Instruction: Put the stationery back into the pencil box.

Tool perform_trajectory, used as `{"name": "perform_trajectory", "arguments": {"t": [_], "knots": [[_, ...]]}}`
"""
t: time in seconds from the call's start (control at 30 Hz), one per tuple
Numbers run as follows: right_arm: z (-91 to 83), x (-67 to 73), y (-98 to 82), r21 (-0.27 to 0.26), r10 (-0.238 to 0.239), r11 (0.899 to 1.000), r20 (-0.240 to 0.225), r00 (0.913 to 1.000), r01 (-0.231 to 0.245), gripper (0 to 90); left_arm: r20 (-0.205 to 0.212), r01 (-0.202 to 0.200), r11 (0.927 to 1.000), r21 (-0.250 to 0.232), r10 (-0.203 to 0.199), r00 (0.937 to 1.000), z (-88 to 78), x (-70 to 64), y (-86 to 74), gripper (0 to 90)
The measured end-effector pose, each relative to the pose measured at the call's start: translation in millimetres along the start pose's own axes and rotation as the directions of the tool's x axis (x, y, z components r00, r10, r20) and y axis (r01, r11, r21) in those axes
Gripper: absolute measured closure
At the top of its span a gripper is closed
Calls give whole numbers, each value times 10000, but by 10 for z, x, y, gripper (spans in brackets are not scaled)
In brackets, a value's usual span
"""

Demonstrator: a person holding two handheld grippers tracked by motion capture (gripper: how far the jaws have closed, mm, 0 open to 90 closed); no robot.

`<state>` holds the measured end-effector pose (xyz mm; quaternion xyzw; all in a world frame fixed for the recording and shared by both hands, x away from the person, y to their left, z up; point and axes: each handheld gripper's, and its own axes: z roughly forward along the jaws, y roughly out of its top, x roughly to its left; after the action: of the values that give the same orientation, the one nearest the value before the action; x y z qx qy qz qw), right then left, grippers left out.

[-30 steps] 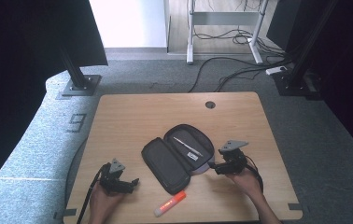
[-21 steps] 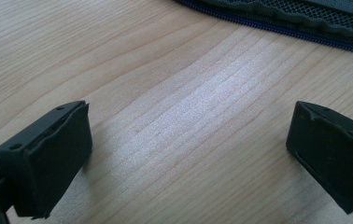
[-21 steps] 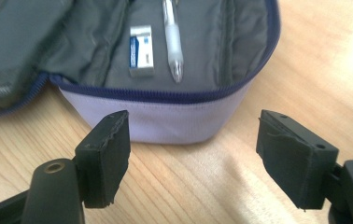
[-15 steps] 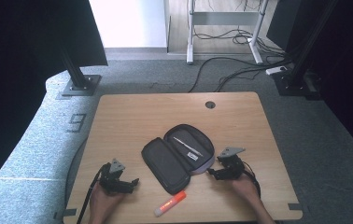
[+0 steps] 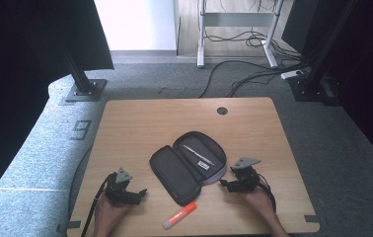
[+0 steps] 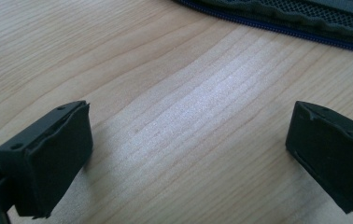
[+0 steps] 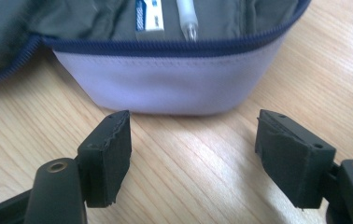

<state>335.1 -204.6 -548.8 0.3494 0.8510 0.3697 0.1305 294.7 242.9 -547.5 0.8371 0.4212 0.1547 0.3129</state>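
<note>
An open pencil case lies unzipped near the middle front of the wooden table, with a clear pen in its right half. Its lilac side wall faces my right gripper, whose jaws stand open and empty just short of it, low over the wood. That right gripper rests at the case's lower right corner. My left gripper sits near the front left, open with bare wood between its jaws; the case's zip edge lies beyond. An orange glue stick lies at the front edge.
A round cable hole is set in the table's far side. Grey carpet surrounds the table, with black stand bases at the back left and right and cables on the floor behind.
My right gripper has come down and slightly leftward towards the table by the case's corner. The left gripper, case and glue stick have stayed put.
</note>
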Motion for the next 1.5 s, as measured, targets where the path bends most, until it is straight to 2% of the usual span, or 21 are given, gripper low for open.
{"name": "perform_trajectory", "arguments": {"t": [0.07,0.2,0.23,0.37,0.47,0.63,0.87,0.93,0.97,1.07,1.2,1.3,1.5], "knots": [[-3,-10,-19,-134,32,9999,-16,10000,-32,263,43,-131,9999,88,131,9999,-9,-26,4,6],[-9,-17,-64,-380,-18,9993,114,9999,22,249,-95,-753,9968,283,756,9971,-45,-158,50,14],[-8,-19,-75,-457,-74,9989,105,9999,79,242,-46,-850,9962,195,852,9964,-61,-203,67,17],[3,4,-82,-443,-259,9987,123,9996,264,196,638,-1032,9941,-338,1052,9924,-166,-359,132,20],[5,6,-81,-423,-291,9987,126,9995,296,192,1097,-1110,9918,-640,1175,9870,-257,-466,150,20],[5,6,-81,-424,-290,9987,125,9995,295,191,1749,-1220,9881,-937,1370,9750,-376,-628,177,45],[5,6,-82,-426,-296,9986,126,9995,301,191,2427,-1733,9769,-1248,1994,9494,-444,-890,228,67],[5,6,-82,-427,-296,9986,126,9995,301,191,2486,-1860,9739,-1298,2135,9448,-451,-937,238,101],[5,7,-82,-428,-294,9986,127,9995,299,191,2485,-1847,9738,-1328,2132,9449,-449,-961,244,129],[5,7,-82,-428,-297,9986,128,9995,302,191,2782,-1759,9750,-1359,2080,9377,-426,-986,245,155],[5,7,-82,-429,-296,9986,127,9995,301,191,2727,-1900,9740,-1231,2173,9372,-387,-1055,219,200],[5,7,-82,-430,-299,9986,128,9995,304,191,2935,-1891,9737,-1272,2190,9305,-362,-1110,211,226],[5,9,-82,-424,-263,9987,125,9996,268,191,2926,-2187,9696,-1102,2419,9251,-279,-1221,191,274]]}}
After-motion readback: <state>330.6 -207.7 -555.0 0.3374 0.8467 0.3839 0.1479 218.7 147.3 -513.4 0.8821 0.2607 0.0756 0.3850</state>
